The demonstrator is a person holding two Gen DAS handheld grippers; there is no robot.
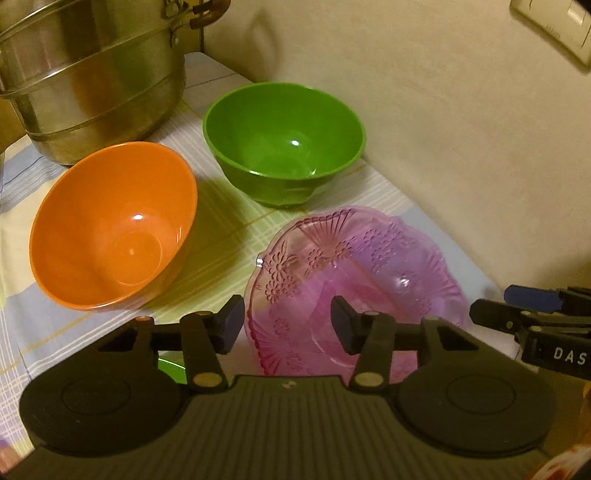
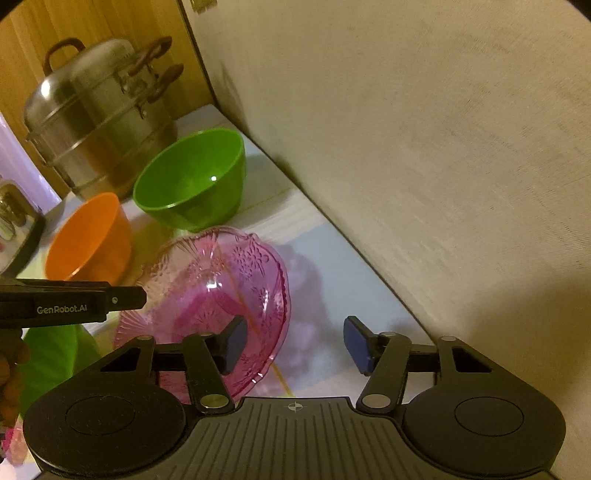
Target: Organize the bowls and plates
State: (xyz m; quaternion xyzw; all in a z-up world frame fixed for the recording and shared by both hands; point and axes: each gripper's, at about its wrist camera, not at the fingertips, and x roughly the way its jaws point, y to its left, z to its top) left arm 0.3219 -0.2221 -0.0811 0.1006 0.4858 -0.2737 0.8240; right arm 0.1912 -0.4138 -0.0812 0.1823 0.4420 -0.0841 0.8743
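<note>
A pink glass plate [image 1: 362, 273] with a pressed flower pattern lies on the checked cloth; it also shows in the right wrist view [image 2: 207, 288]. An orange bowl [image 1: 114, 225] stands to its left and a green bowl [image 1: 284, 140] behind it; both show in the right wrist view, orange [image 2: 92, 236] and green [image 2: 192, 177]. My left gripper [image 1: 288, 325] is open, its jaws straddling the plate's near left rim. My right gripper [image 2: 295, 343] is open and empty at the plate's right edge; its fingers [image 1: 532, 299] show at the right in the left wrist view.
A large steel steamer pot [image 1: 92, 74] stands at the back left, also seen from the right wrist [image 2: 96, 122]. A beige wall [image 2: 424, 147] runs close along the right side. Another green item [image 2: 51, 358] lies near the front left. A wall switch [image 1: 554, 29] is upper right.
</note>
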